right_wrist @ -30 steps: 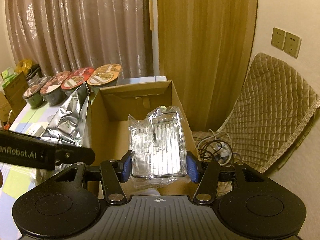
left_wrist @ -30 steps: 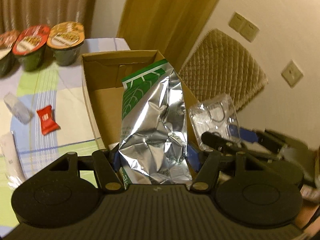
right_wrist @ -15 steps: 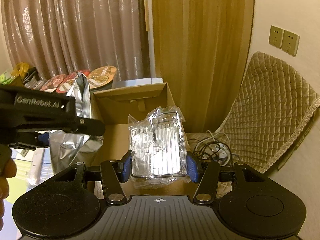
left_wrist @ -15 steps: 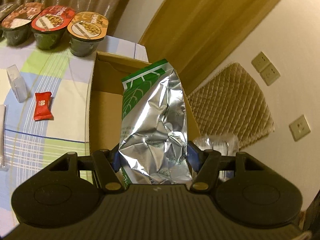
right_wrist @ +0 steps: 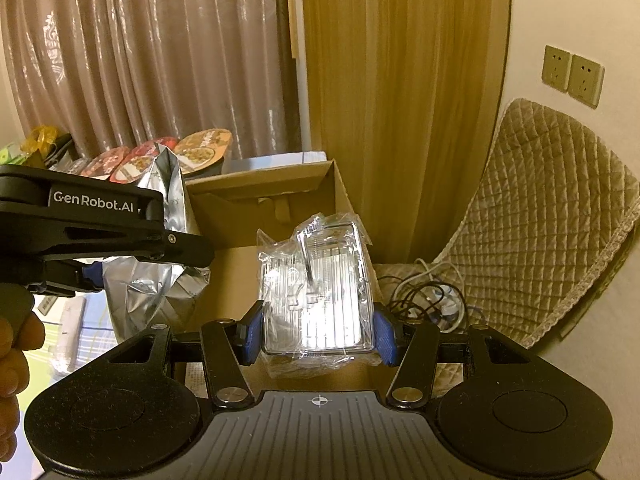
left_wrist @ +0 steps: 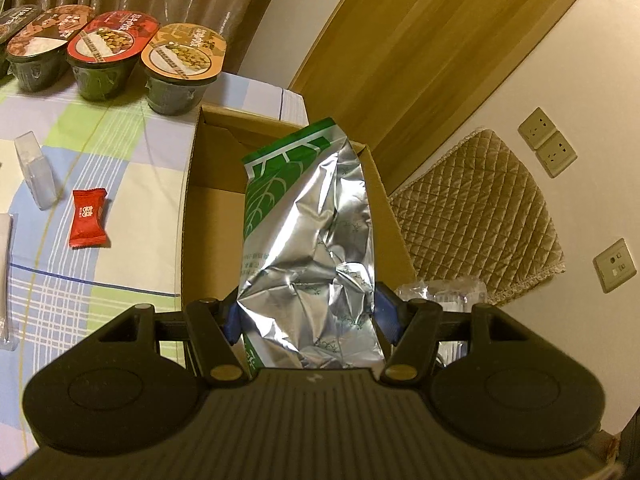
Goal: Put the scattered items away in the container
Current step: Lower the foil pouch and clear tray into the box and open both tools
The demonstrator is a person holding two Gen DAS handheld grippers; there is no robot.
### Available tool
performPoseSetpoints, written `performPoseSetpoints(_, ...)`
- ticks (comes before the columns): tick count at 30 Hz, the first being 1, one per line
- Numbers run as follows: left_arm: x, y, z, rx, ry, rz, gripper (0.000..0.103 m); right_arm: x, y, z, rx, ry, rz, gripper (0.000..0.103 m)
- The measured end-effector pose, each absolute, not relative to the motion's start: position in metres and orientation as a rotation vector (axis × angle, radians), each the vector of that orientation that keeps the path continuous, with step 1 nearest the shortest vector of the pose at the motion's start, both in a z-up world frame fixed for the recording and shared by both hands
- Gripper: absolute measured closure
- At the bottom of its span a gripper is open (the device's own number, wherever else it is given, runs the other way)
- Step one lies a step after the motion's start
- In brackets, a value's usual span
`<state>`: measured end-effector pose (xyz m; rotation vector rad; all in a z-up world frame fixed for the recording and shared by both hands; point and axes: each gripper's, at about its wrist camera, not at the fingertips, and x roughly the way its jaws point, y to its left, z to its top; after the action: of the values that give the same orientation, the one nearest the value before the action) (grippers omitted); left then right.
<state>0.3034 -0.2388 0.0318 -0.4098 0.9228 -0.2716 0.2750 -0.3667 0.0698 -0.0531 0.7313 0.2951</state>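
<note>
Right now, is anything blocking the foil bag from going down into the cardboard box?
Nothing visible does. The left gripper holds the foil bag over the open cardboard box, whose visible floor is bare. The wrapped clear case in the right gripper sits off to the right.

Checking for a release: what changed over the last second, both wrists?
No release. The left gripper carried the foil bag further over the box, closer alongside the right gripper; its view swung back toward the table. The right gripper tilted up slightly above the box. Unchanged: both grips, the right on the clear pack; the red candy and bowls stayed put.
</note>
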Motion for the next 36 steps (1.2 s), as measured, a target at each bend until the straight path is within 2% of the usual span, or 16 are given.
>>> performPoseSetpoints(3,0.303,-0.239,0.032,-0.404,0.925,-0.275,0.040,0.275,-0.366,0.069,-0.053,0.732,0.296,0.047)
performPoseSetpoints(36,0.293,-0.204,0.048,-0.411,0.886,-0.244,0.040,0.280,-0.348,0.076,-0.055,0.706,0.324,0.046)
